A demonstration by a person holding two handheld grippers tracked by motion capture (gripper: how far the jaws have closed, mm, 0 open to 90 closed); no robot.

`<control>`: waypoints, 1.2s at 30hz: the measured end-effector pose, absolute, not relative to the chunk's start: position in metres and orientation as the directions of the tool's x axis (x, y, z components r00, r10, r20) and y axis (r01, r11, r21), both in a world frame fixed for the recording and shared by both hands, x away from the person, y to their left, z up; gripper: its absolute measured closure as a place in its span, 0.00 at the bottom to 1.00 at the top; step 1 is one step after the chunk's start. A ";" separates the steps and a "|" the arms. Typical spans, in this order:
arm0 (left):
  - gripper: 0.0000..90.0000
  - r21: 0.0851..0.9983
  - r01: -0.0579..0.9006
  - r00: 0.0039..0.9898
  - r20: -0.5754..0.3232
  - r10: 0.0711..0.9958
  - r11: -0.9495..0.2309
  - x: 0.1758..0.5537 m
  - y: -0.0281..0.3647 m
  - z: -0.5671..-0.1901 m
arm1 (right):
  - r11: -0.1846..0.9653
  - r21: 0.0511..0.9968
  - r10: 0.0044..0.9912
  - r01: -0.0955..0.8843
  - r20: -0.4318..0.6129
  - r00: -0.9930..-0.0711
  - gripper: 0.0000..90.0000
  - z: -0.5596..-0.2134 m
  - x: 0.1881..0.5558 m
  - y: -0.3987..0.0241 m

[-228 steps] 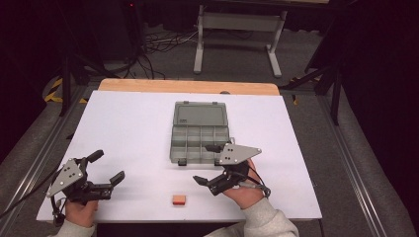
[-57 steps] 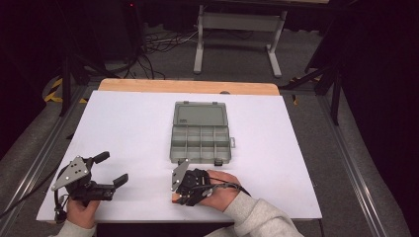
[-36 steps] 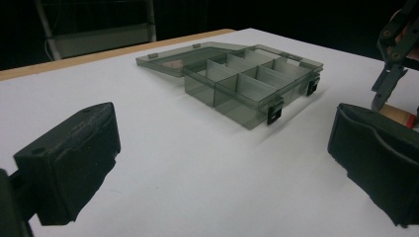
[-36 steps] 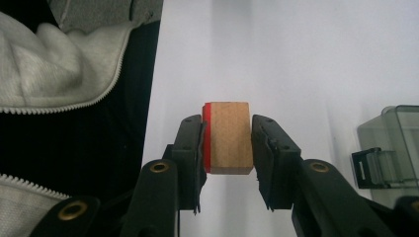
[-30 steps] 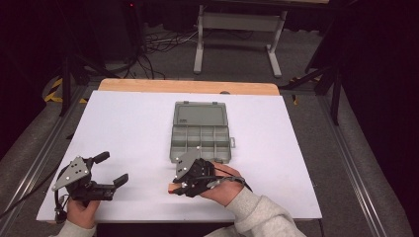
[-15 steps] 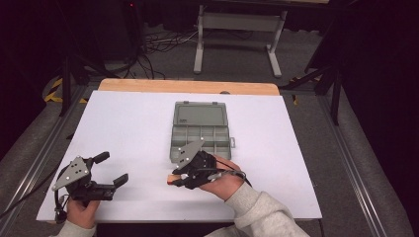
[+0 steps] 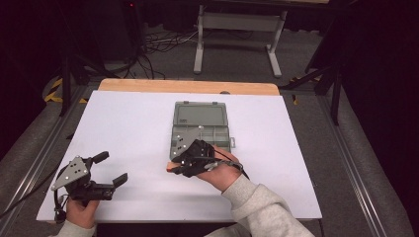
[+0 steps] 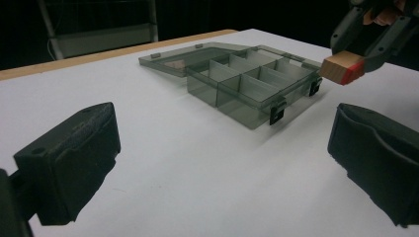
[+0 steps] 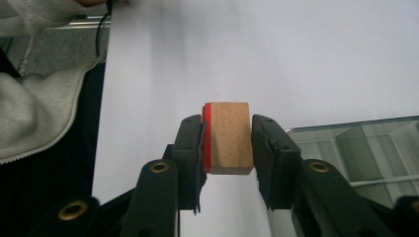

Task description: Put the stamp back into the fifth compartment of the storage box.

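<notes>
Right gripper (image 9: 228, 143): fingers (image 9: 191, 148) clamped on a small wooden block with one red face (image 9: 228, 138), a pad on each side, red face against one pad. In the left gripper view the same block (image 8: 342, 68) hangs clear of the desk (image 8: 163, 163), off the surface with nothing under it.

Compartment box (image 7: 201, 129): grey translucent plastic, lid laid open flat on the far side, dividers showing, latches on the near wall. In the high view the held block (image 7: 172, 168) sits at the box's near left corner, just outside the wall, not yet over any cell.

Key relation: from the right fingers, the box lies just beyond and to one side; in the right gripper view its corner (image 9: 356, 143) comes in at the lower right, beside the fingertips. The nearest cells are those along the near wall. The block's longer edge runs roughly along the line of the fingers.

Left gripper (image 7: 109, 168): fingers (image 8: 74, 163) spread wide, nothing between them, resting low near the desk's near left edge, well apart from the box. Right hand (image 7: 222, 170) is the nearer by far.

Judgement: carry step in hand; the block likely goes up over the near wall and into a cell. Risk: catching the wall rim.
</notes>
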State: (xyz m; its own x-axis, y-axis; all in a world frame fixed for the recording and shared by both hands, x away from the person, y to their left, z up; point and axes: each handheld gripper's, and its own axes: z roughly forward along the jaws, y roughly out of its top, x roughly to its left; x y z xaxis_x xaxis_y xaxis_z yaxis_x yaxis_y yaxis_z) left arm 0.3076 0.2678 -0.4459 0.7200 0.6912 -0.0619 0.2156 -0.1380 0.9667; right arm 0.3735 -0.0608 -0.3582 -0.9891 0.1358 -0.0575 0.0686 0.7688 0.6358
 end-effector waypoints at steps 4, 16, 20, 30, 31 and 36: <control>0.01 0.967 0.216 0.720 -0.067 0.690 -0.131 0.307 0.268 -0.446 | 0.771 0.631 0.165 0.088 -0.064 -0.984 0.73 -0.355 0.379 -0.060; 0.01 0.967 0.215 0.721 -0.063 0.690 -0.136 0.307 0.268 -0.446 | 0.763 0.636 0.212 0.112 -0.082 -0.974 0.73 -0.352 0.396 -0.057; 0.01 0.967 0.219 0.721 -0.071 0.689 -0.129 0.307 0.268 -0.445 | 0.760 0.636 0.233 0.133 -0.075 -0.970 0.73 -0.354 0.407 -0.057; 0.01 0.967 0.217 0.723 -0.069 0.687 -0.131 0.307 0.268 -0.445 | 0.752 0.638 0.267 0.164 -0.067 -0.961 0.73 -0.358 0.422 -0.057; 0.01 0.967 0.218 0.722 -0.070 0.688 -0.131 0.307 0.269 -0.445 | 0.752 0.638 0.269 0.166 -0.067 -0.961 0.73 -0.358 0.423 -0.057; 0.01 0.966 0.218 0.722 -0.067 0.689 -0.135 0.307 0.269 -0.445 | 0.752 0.635 0.285 0.179 -0.067 -0.956 0.73 -0.360 0.430 -0.057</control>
State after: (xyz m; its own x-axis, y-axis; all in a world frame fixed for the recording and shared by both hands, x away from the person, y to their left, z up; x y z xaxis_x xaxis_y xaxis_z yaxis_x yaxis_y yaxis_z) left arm 0.3072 0.2688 -0.4452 0.7221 0.6886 -0.0667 0.2183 -0.1352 0.9665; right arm 0.4304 -0.0566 -0.3604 -0.9563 0.2846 -0.0672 0.1790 0.7515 0.6349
